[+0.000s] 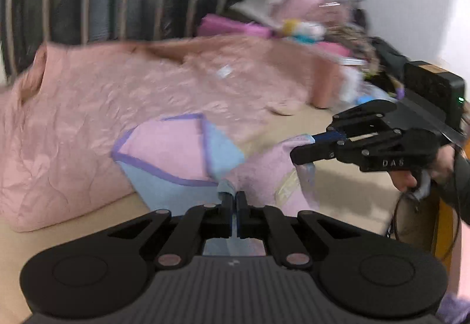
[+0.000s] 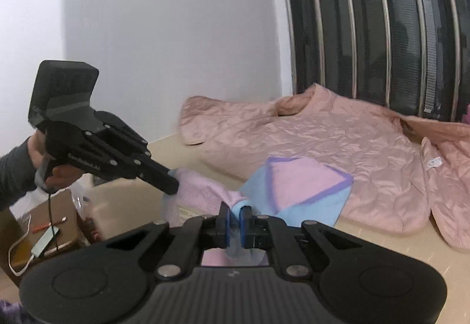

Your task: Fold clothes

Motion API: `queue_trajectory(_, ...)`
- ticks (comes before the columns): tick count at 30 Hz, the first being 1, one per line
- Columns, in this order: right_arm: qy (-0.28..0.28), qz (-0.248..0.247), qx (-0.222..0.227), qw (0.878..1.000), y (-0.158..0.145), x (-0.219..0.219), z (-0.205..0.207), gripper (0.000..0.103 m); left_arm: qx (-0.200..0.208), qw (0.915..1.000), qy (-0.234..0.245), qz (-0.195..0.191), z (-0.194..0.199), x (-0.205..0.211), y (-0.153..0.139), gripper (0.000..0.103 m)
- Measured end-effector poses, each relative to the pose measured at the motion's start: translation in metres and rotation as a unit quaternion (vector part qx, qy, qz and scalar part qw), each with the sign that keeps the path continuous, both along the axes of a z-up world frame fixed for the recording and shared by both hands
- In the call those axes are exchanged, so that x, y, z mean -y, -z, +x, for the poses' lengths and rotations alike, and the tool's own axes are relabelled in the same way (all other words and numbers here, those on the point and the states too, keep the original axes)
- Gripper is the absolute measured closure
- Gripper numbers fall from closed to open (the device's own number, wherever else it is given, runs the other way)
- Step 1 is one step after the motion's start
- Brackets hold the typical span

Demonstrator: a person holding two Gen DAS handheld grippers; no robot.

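A small pink and light-blue garment (image 1: 164, 147) with purple trim lies partly lifted off the beige surface (image 1: 346, 186), its far part resting against a pink quilted jacket (image 1: 88, 106). My left gripper (image 1: 233, 196) is shut on a bunched blue edge of the garment. To the right, my right gripper (image 1: 302, 153), held by a hand, pinches another edge of it. In the right wrist view the right gripper (image 2: 235, 211) is shut on a pink-and-blue fold of the garment (image 2: 305, 180). There the left gripper (image 2: 171, 187) grips the fabric at the left, and the jacket (image 2: 323, 136) is spread behind.
A blurred heap of pink and colourful clothes (image 1: 293, 21) sits at the back right. Dark window bars (image 2: 382, 30) stand behind the jacket. Below the surface's left edge (image 2: 164, 144), a cardboard box holds a phone on a cable (image 2: 44, 244).
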State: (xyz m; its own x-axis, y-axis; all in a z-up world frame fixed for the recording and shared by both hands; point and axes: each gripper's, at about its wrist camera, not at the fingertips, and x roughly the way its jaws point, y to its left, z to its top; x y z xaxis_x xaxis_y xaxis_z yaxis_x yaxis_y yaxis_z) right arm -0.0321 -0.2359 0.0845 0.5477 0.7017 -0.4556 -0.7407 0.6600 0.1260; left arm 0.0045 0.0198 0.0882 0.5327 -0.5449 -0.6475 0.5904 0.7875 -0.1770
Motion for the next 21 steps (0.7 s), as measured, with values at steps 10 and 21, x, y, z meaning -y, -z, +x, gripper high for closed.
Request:
queue_trajectory(10, 0.085, -0.087, -0.044, 0.992, 0.054, -0.038, 0.099, 0.068, 0.000, 0.9900, -0.141, 0.012, 0.035, -0.018, 0.042, 0.070)
queue_trajectory(21, 0.026, -0.066, -0.054, 0.996, 0.057, -0.037, 0.044, 0.079, -0.028, 0.9954, -0.087, 0.028, -0.017, 0.022, 0.062, 0.085)
